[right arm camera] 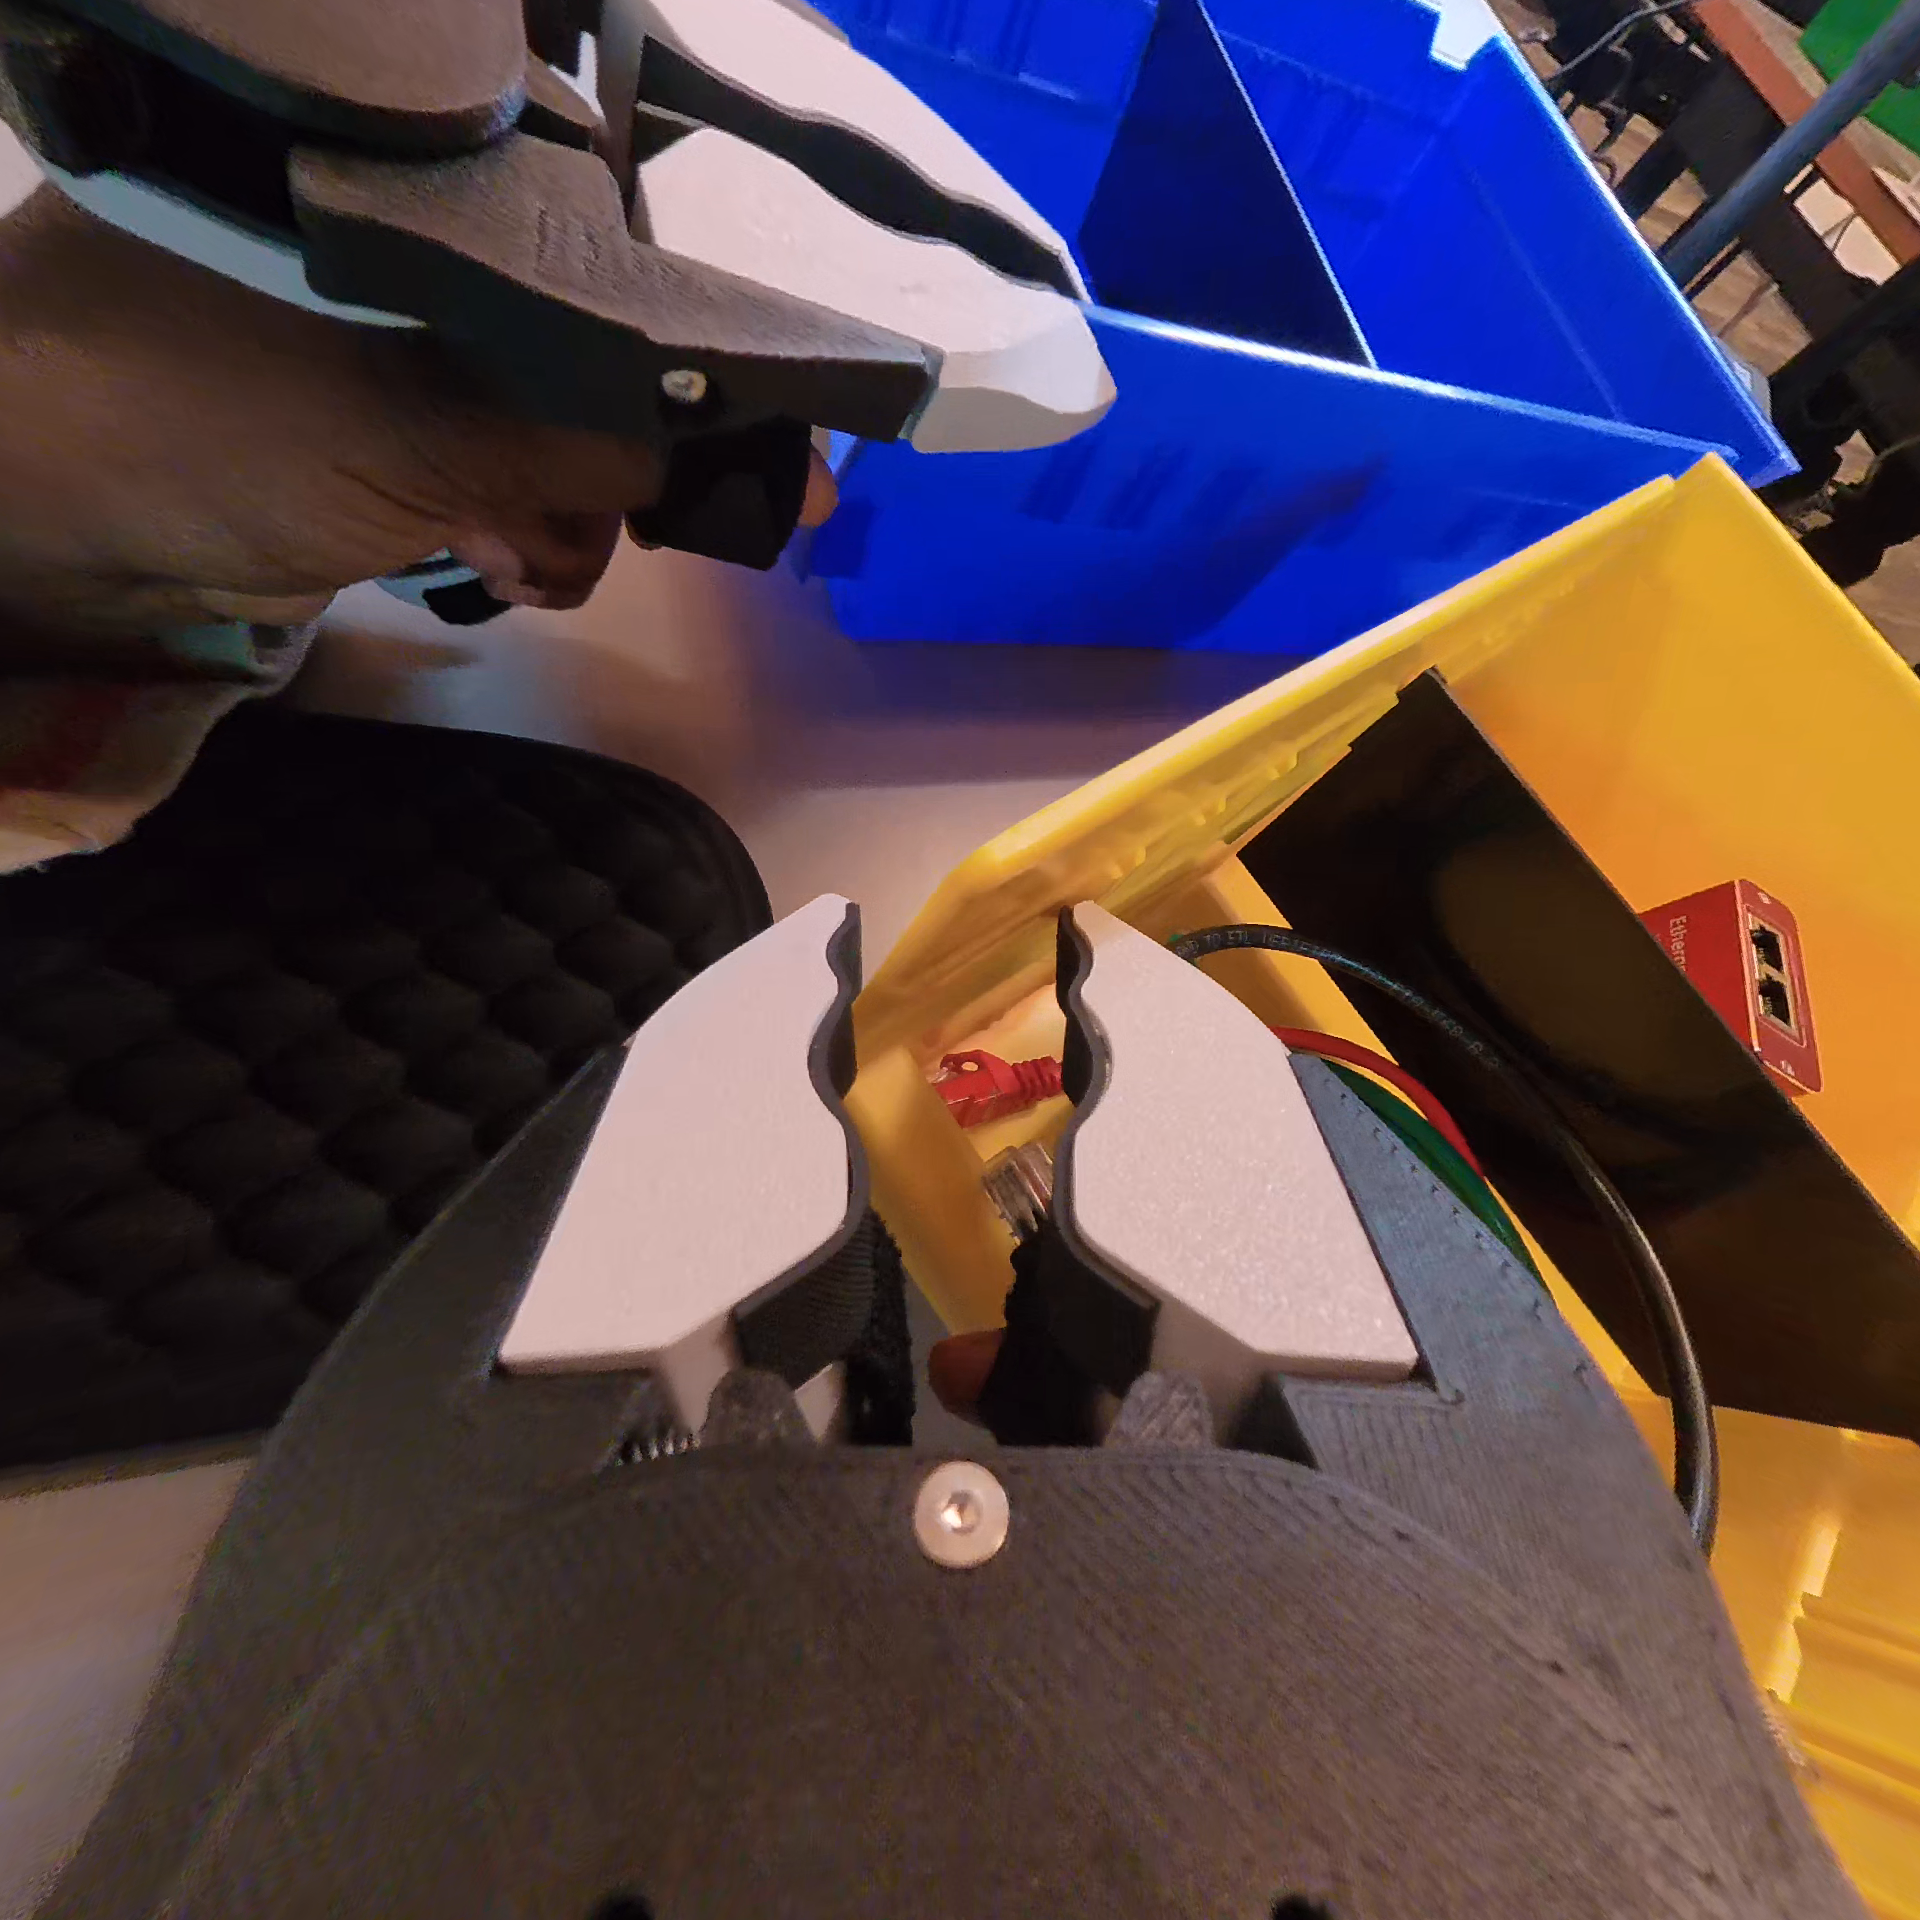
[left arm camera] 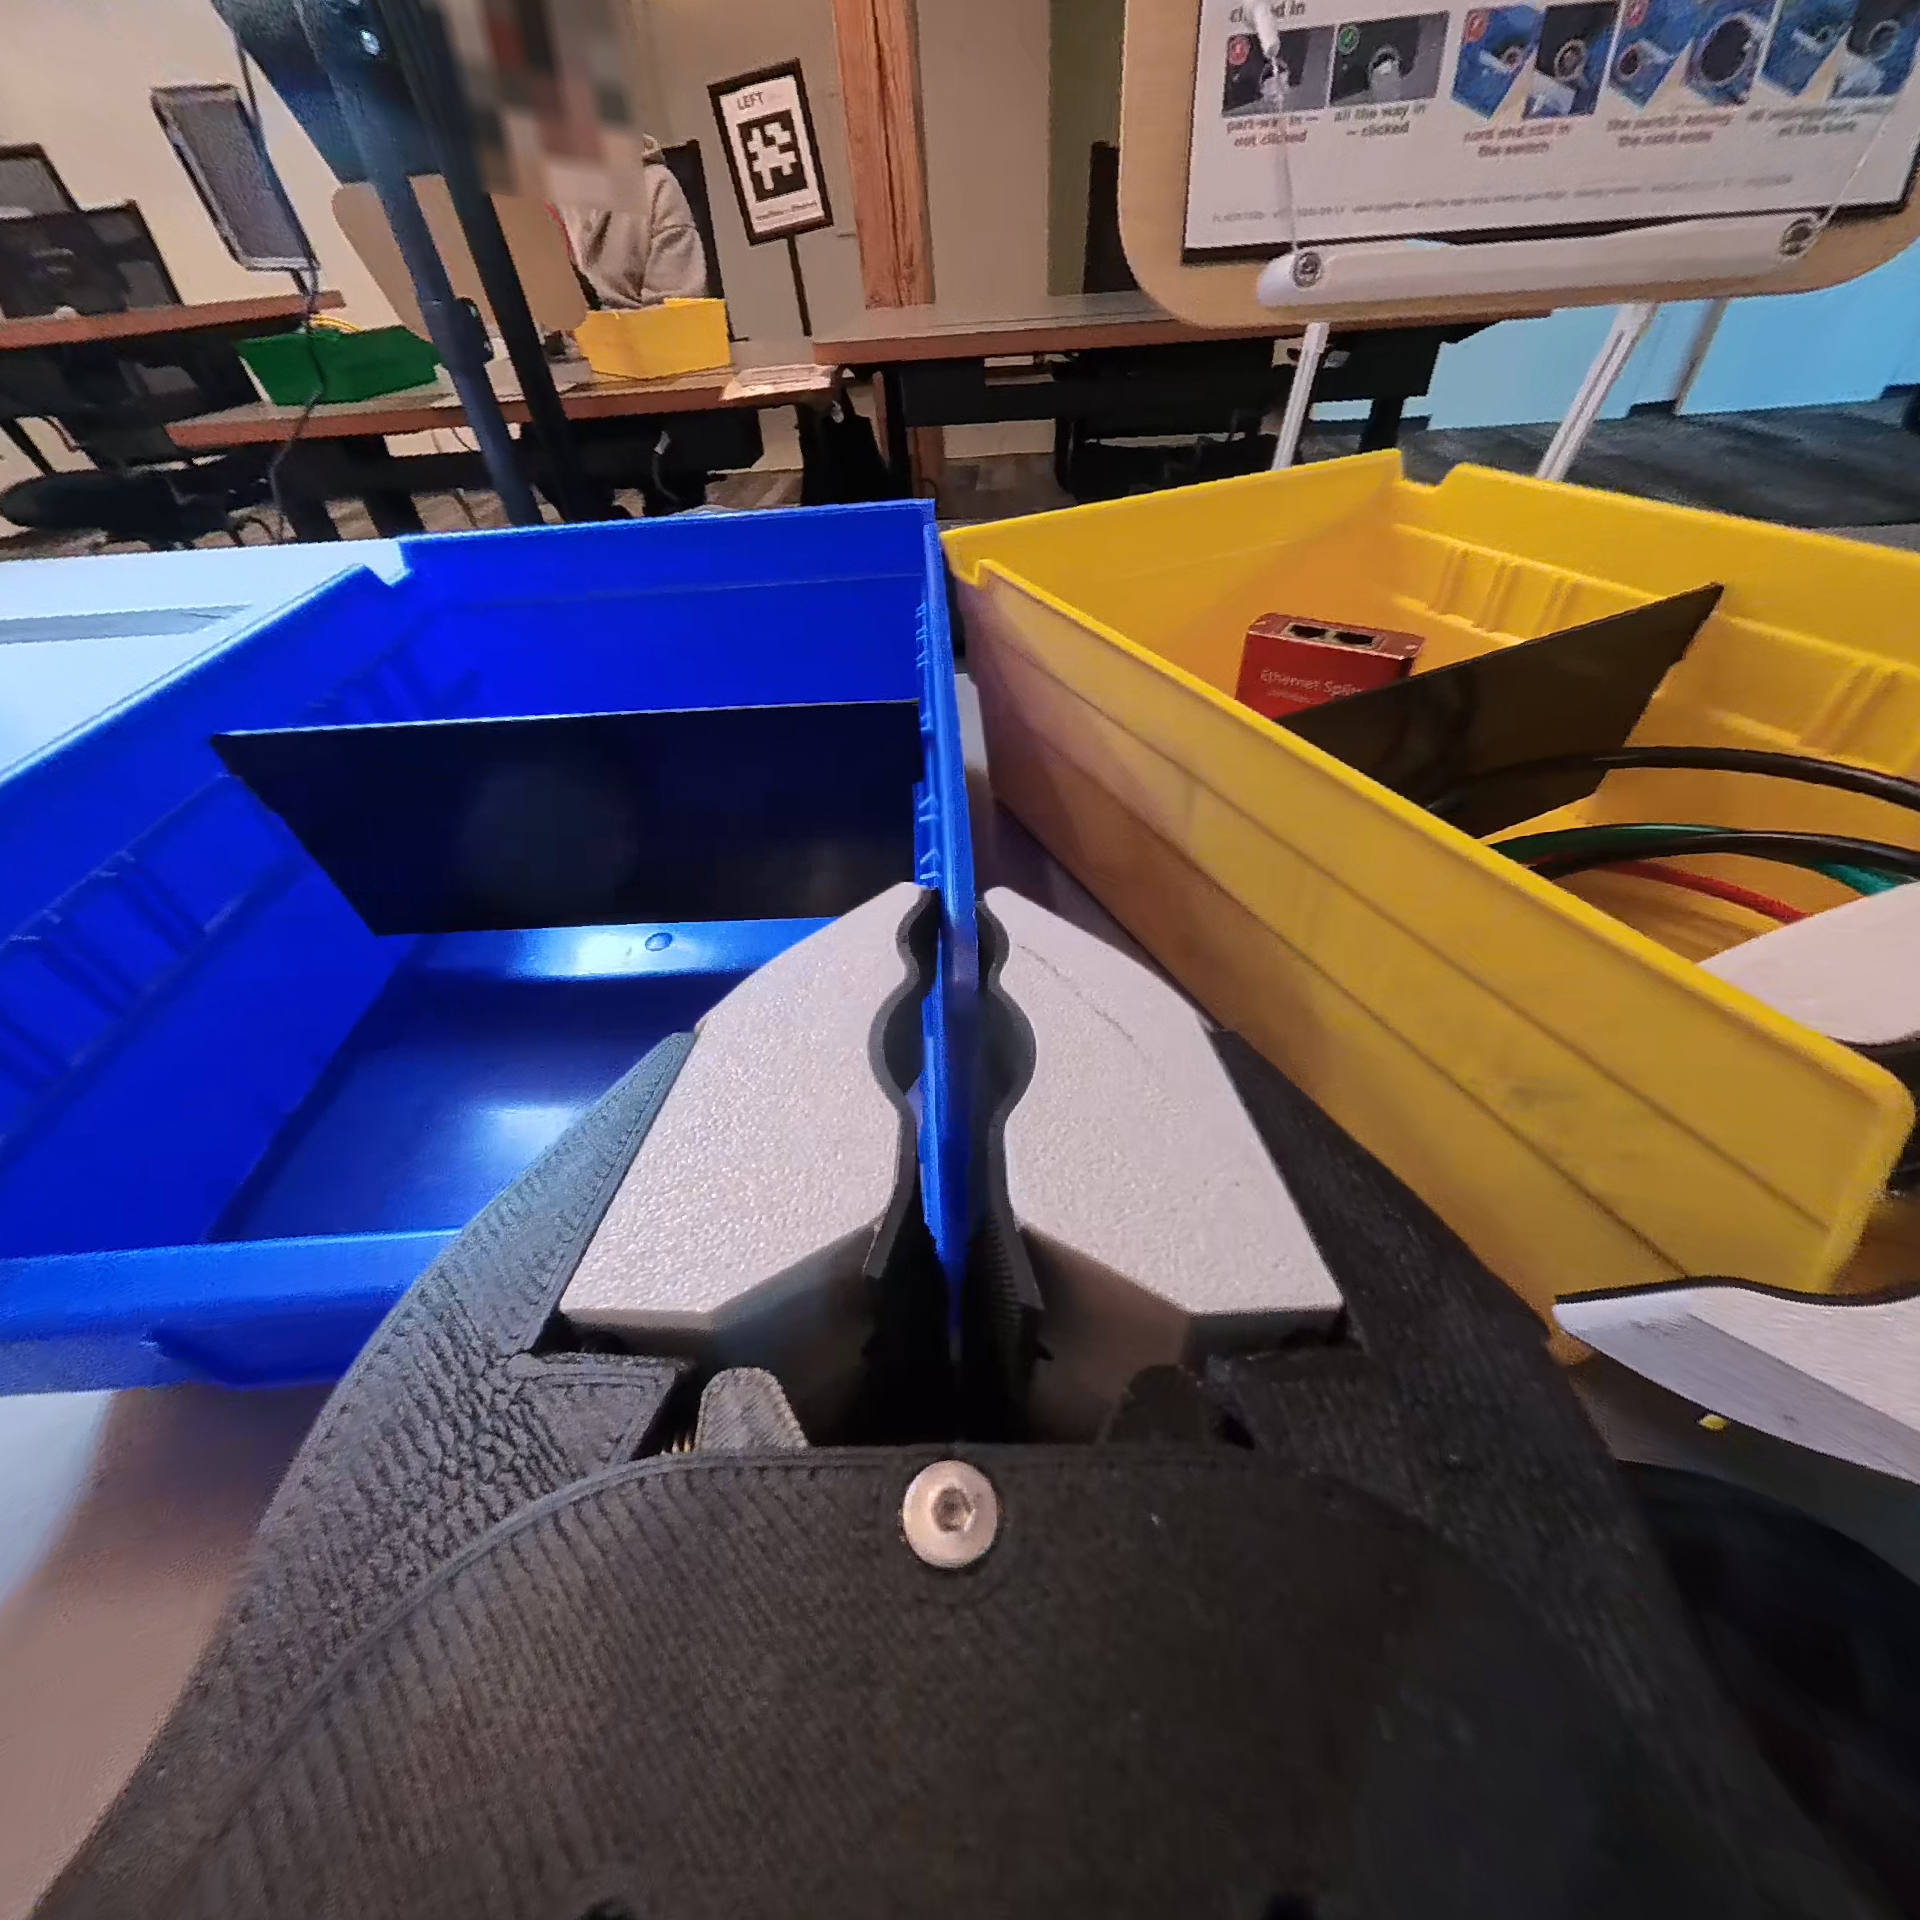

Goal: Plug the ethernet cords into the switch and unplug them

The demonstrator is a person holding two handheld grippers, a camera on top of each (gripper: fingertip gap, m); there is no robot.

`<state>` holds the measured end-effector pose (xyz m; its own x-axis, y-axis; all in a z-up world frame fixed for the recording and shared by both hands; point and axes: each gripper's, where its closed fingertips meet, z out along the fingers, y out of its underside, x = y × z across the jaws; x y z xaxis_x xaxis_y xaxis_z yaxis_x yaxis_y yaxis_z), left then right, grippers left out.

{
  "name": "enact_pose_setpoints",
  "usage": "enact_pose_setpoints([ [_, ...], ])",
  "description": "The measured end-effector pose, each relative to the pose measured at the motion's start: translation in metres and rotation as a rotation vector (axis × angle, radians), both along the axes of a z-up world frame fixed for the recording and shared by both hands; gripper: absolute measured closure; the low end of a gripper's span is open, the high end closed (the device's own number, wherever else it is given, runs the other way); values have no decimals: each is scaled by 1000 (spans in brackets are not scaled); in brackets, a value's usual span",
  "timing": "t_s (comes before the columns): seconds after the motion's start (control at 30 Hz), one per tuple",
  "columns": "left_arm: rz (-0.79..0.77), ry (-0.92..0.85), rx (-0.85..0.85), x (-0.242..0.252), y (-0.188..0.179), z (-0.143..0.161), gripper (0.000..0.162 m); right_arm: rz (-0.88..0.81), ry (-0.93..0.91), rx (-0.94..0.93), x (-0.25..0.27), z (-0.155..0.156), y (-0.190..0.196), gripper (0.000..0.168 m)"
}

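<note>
Left tongs (left arm camera: 956, 914) astride blue bin wall (left arm camera: 948, 727)

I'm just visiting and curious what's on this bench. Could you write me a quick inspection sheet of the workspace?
Surface: pale grey tabletop.
Job's things: small red metal switch box in the far section of the yellow plastic bin, behind a black divider.
Clutter: empty blue plastic bin; black quilted pad.
Grippers: left gripper shut on the blue bin's side wall; right gripper open astride the yellow bin's wall.
Cables: black, red and green cords in the yellow bin, unplugged.
Surroundings: office desks, instruction board.
</note>
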<state>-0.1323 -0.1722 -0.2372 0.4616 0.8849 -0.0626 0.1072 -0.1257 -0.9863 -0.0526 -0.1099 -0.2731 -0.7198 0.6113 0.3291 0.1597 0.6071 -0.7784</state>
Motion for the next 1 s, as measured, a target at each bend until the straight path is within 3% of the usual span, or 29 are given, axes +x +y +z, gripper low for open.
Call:
enact_pose_setpoints([
  [0.23,-79,-21,82,6,7,5,151,9,6,-24,0,0,6,132],
  [0.37,-117,11,107,5,-4,21,120,-61,38,-75,2,16,11,128],
  [0.43,-153,9,136,6,-17,37,110,-123,76,-187,2,40,9,117],
  [0.5,-147,59,190,5,-44,62,104,-168,122,-327,3,70,4,83],
  [0.6,-30,146,224,-7,-101,84,101,-149,151,-483,10,101,-20,59],
  [0.73,186,86,80,-44,-176,51,92,-77,154,-485,19,105,-61,55],
  [0.9,12,-93,17,-71,-179,11,81,-104,78,-485,6,79,-88,46],
  [0.97,-41,-115,-19,-83,-173,-1,91,-120,37,-468,-2,67,-93,48],
  [1.0,-35,-113,-42,-89,-174,-5,110,-136,24,-456,-7,62,-93,50],
])
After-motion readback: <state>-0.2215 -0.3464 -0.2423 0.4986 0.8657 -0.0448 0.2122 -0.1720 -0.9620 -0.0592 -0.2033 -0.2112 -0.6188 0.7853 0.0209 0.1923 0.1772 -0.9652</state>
